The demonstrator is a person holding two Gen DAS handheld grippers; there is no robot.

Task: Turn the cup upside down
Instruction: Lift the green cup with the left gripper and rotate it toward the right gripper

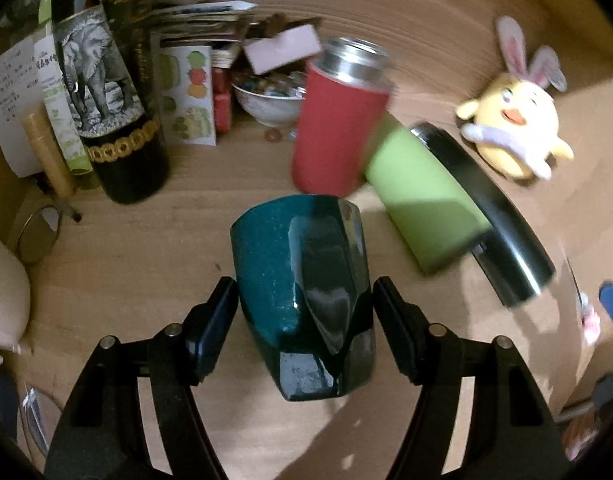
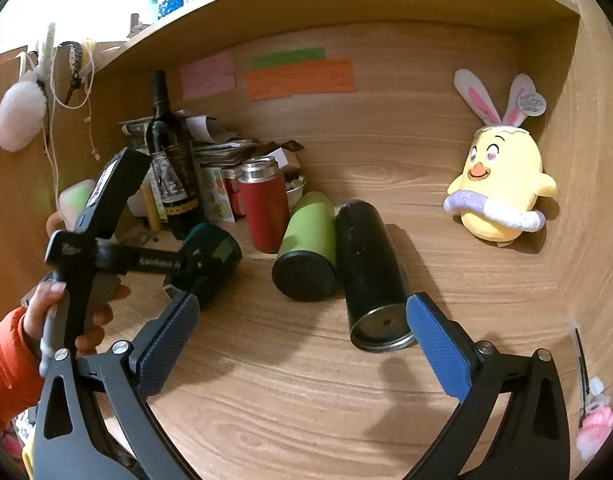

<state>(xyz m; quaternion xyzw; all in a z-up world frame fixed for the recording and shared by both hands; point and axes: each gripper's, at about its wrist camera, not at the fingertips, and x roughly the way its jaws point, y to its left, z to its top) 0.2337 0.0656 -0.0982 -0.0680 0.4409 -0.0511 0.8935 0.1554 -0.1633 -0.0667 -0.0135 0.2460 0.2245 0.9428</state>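
Note:
A dark teal faceted cup (image 1: 306, 280) sits between the fingers of my left gripper (image 1: 304, 308), which is shut on its sides. The cup is lifted off the wooden desk and tilted. In the right wrist view the same cup (image 2: 212, 258) shows at the left, held by the left gripper (image 2: 186, 268) in a hand with an orange sleeve. My right gripper (image 2: 302, 344) is open and empty, low over the desk, its right pad beside the base of a lying black flask (image 2: 370, 276).
A red flask (image 1: 338, 120) stands behind the cup. A green tumbler (image 1: 422, 196) and the black flask (image 1: 482, 212) lie side by side. A wine bottle (image 1: 106, 92), papers and a bowl (image 1: 266, 100) crowd the back left. A yellow plush chick (image 2: 502, 188) sits at the right wall.

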